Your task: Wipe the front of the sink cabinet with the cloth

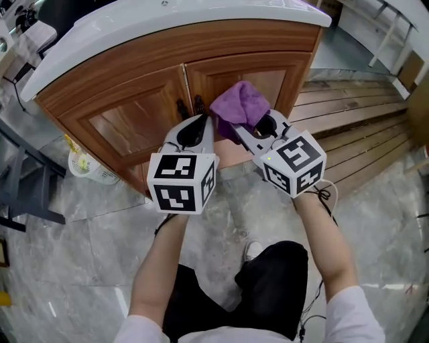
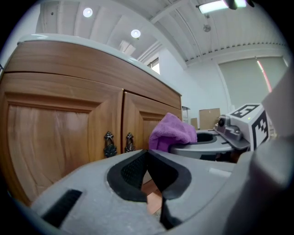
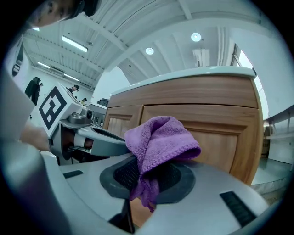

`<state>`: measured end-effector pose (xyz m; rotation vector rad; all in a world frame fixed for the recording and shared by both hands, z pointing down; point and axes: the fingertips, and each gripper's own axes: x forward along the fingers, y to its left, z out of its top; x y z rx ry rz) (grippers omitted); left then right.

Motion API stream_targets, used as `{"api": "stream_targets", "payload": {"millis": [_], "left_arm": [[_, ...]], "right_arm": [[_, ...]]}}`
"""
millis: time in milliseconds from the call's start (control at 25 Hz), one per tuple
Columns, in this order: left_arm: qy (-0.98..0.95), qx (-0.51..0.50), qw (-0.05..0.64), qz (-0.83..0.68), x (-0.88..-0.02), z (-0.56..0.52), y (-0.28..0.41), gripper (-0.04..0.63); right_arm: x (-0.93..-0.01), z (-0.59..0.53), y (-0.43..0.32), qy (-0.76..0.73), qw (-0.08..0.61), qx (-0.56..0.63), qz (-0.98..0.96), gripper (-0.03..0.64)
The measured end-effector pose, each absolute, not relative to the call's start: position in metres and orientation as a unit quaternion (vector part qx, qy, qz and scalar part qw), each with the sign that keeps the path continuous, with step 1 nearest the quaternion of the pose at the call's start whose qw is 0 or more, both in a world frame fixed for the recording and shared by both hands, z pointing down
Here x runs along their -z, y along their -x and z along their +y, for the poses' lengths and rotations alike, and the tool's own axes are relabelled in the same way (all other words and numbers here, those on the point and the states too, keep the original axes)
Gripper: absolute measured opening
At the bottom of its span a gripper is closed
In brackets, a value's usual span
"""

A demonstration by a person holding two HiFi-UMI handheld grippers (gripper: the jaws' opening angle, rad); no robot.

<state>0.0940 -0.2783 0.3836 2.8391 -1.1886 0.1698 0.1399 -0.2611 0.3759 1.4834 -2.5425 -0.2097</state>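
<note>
Your right gripper (image 3: pixel 146 179) has its black ribbed pads clamped on the purple cloth (image 3: pixel 158 140). It's fuzzy microfiber, bunched into a soft folded lump with a ragged end hanging below the jaws. It's up in front of the right door (image 1: pixel 258 84) of the sink cabinet (image 1: pixel 127 127), but I can't tell if it's actually touching. Your left gripper (image 2: pixel 147 158) is pinched closed on nothing, just beside the right one, pointed toward the two ornate dark metal handles (image 2: pixel 109 143). The cabinet is glossy wood grain with raised panels and a smooth white top (image 1: pixel 167 20).
</note>
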Motion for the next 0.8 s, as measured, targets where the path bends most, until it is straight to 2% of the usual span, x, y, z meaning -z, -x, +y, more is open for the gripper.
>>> {"api": "stream_targets", "payload": {"millis": [480, 800], "left_arm": [[-0.935, -0.060, 0.027, -0.349, -0.389, -0.279, -0.144, 0.005], [-0.936, -0.063, 0.027, -0.346, -0.392, -0.281, -0.152, 0.005]], "right_arm": [[-0.390, -0.271, -0.231, -0.581, 0.112, 0.062, -0.804, 0.072], [-0.393, -0.271, -0.282, -0.620, 0.112, 0.053, -0.775, 0.072]]}}
